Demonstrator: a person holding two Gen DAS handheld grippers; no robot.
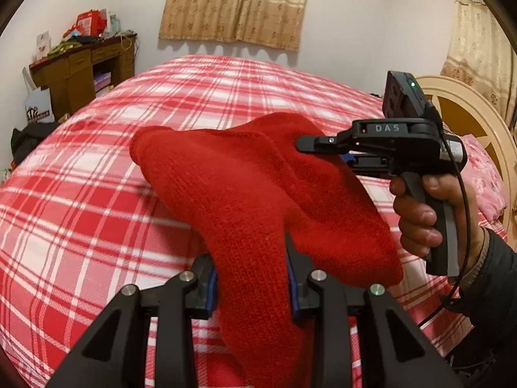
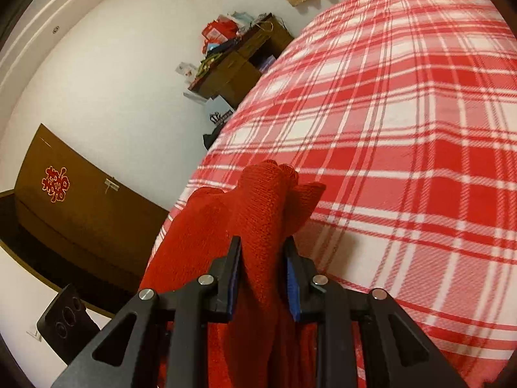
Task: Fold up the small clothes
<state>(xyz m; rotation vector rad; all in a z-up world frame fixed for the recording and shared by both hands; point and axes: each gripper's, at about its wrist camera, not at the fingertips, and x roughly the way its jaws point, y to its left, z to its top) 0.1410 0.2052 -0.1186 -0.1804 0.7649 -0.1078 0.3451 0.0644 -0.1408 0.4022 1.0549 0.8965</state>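
We hold 1 red knitted garment (image 1: 245, 194) lifted above the bed (image 1: 80, 200), whose red-and-white plaid cover lies bare out to its far edge, leaving open room all around. We use 2 tools. The left tool (image 1: 252, 278) is narrowed on a bunched fold of the knit; the right tool (image 2: 262, 268), carried by our right hand (image 1: 433, 213), likewise clamps a gathered fold. The fabric sags between both grips, thick, ribbed and creased.
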